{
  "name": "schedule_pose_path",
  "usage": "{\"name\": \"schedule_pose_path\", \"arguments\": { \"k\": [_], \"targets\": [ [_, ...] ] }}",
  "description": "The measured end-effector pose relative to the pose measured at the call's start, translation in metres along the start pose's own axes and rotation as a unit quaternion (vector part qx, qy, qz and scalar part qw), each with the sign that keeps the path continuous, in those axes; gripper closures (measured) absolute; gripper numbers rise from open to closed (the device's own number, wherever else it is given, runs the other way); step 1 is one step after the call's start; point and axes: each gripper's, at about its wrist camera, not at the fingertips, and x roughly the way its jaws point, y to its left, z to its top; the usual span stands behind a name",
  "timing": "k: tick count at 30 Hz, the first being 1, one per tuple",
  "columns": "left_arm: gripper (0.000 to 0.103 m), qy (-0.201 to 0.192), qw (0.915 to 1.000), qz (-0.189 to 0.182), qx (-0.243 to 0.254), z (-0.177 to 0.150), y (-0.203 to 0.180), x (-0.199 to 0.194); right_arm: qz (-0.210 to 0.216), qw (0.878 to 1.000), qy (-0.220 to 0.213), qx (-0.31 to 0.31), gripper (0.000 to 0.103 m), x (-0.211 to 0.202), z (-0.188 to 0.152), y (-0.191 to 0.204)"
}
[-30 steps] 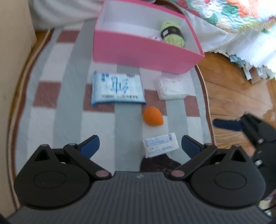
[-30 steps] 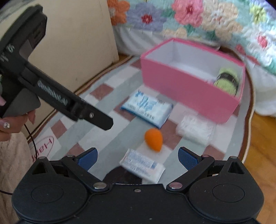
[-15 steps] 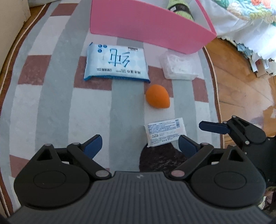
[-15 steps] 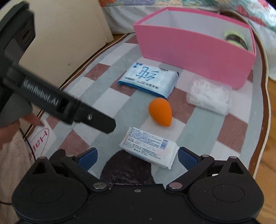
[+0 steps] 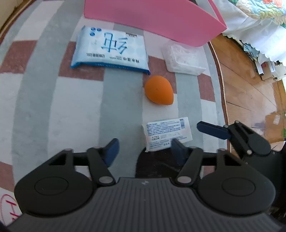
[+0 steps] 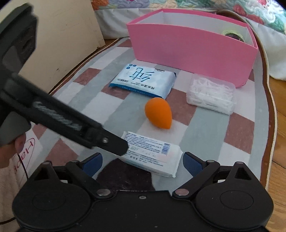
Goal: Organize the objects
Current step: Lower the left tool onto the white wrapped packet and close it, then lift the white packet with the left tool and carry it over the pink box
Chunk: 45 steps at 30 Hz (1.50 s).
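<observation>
I'm working in a home bedroom: a bed with a floral quilt [image 6: 196,7] and white bed skirt [image 5: 250,26] stands at the far side, a checked rug [image 6: 205,125] lies over the wooden floorboards [image 5: 250,92], and cream furniture [image 6: 59,35] sits far left.

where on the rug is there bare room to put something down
Widest bare stretch: the rug left of the blue tissue pack and the orange sponge. A narrower strip lies between the sponge and the small white packet. It is crowded near the pink box, where tissue pack, sponge and clear plastic box cluster, and at the packet, where both grippers converge.
</observation>
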Motion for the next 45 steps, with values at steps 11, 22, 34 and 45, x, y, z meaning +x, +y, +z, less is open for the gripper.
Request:
{"name": "schedule_pose_path", "arguments": {
  "k": [11, 22, 34, 45],
  "targets": [
    [0.071, -0.010, 0.9997, -0.010, -0.018, 0.000, 0.002, 0.016, -0.004, 0.999, 0.005, 0.041, 0.014, 0.017, -0.006, -0.008],
    [0.081, -0.004, 0.9984, -0.043, -0.037, 0.003, 0.007, 0.021, -0.018, 1.000, -0.002, 0.022, 0.030, 0.015, -0.013, -0.009],
    [0.081, -0.014, 0.9988, -0.041, -0.021, 0.002, 0.001, 0.006, -0.034, 0.999, 0.003, 0.005, 0.033, 0.006, -0.007, 0.002],
    [0.076, -0.026, 0.9968, -0.068, -0.035, -0.003, 0.006, -0.015, -0.003, 1.000, -0.017, -0.004, 0.030, -0.016, 0.004, 0.006]
  ]
}}
